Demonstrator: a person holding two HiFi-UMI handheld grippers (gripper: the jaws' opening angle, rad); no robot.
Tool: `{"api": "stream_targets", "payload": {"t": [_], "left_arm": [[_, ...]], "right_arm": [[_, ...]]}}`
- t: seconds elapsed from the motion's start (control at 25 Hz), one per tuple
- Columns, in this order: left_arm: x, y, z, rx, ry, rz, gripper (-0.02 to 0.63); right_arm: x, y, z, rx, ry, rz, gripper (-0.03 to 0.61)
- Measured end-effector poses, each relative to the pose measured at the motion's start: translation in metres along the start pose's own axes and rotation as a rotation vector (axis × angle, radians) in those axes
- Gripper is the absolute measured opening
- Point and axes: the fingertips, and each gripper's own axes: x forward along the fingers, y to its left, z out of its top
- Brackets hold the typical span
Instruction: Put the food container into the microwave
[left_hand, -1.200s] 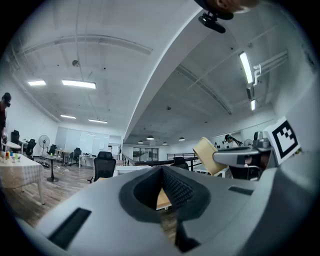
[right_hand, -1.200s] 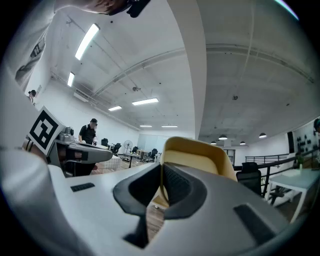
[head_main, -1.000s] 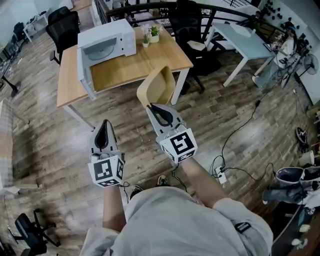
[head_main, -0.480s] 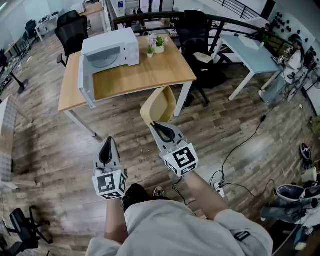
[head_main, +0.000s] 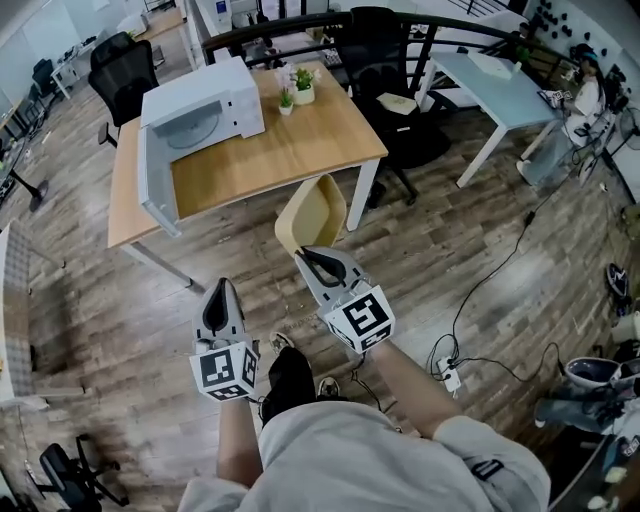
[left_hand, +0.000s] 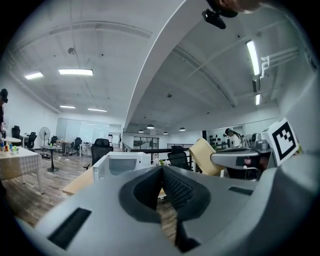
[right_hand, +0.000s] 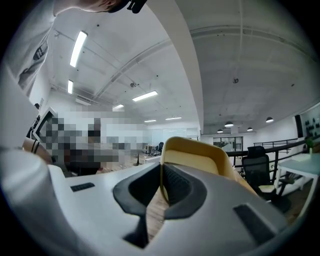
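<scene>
A tan, shallow food container (head_main: 312, 212) hangs on edge over the wood floor, its rim pinched by my right gripper (head_main: 318, 250), which is shut on it. In the right gripper view the container (right_hand: 197, 156) rises just past the jaws. The white microwave (head_main: 198, 98) stands on the wooden table (head_main: 300, 140) ahead, its door (head_main: 152, 190) swung open to the left; in the left gripper view the microwave (left_hand: 122, 162) shows beyond the jaws. My left gripper (head_main: 218, 300) is shut and empty, held low and left of the right one.
Black office chairs (head_main: 385, 50) stand behind the wooden table, and two small potted plants (head_main: 295, 88) sit by the microwave. A light blue desk (head_main: 495, 80) is at the back right. Cables and a power strip (head_main: 447, 375) lie on the floor at right.
The person has stepped, so the table and microwave have shifted slightly in the view. Both grippers sit a little lower in frame; the container is still held.
</scene>
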Motion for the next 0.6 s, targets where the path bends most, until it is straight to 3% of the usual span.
{"api": "stream_targets", "payload": {"t": [0.6], "left_arm": [[0.169,0.077,-0.001,-0.04,0.021,-0.107,0.011]], "right_arm": [[0.162,-0.064,-0.022,0.003,0.086,-0.019,0.021]]}}
